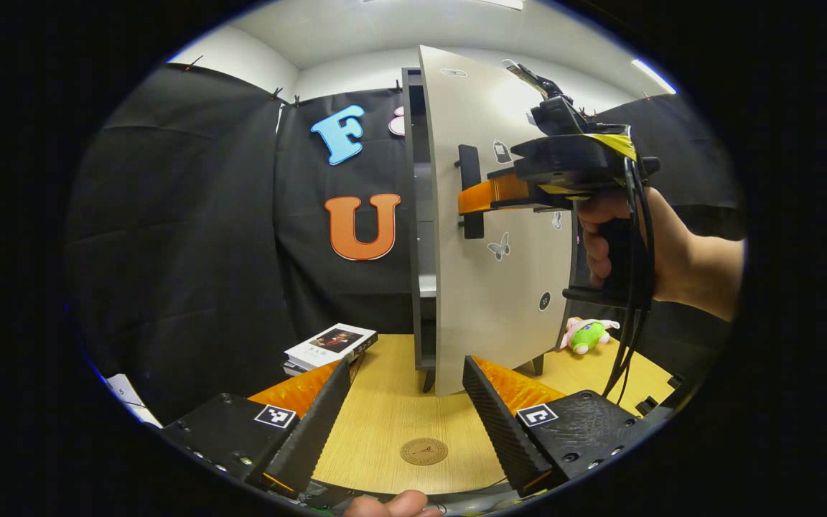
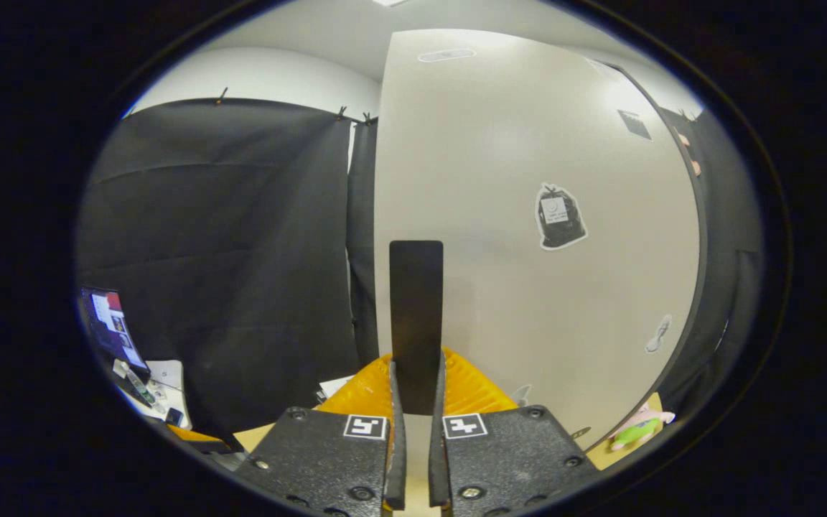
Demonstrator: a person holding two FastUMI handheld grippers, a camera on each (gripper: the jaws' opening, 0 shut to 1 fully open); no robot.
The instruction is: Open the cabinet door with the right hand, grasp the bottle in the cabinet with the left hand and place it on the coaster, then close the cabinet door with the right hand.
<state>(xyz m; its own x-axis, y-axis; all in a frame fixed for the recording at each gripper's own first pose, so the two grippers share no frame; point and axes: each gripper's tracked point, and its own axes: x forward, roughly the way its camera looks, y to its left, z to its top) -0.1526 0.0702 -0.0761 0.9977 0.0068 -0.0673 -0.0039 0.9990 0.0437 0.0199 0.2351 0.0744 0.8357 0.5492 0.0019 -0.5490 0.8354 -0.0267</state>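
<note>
Bottle not made out inside the cabinet (image 1: 424, 215) behind the door. At left, the left gripper (image 1: 406, 402) is held released above the coaster (image 1: 423, 451), likely ready to reach in. At right, the door (image 1: 489, 287) is swung part-open, its handle (image 2: 416, 323) clenched by the right gripper (image 2: 413, 391).

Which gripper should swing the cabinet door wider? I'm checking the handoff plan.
Right: the right gripper is shut on the door handle. The left gripper hangs open above the coaster.

One cabinet (image 1: 421, 215), one coaster (image 1: 423, 451), one book (image 1: 330, 345), one plush toy (image 1: 589, 334).
</note>
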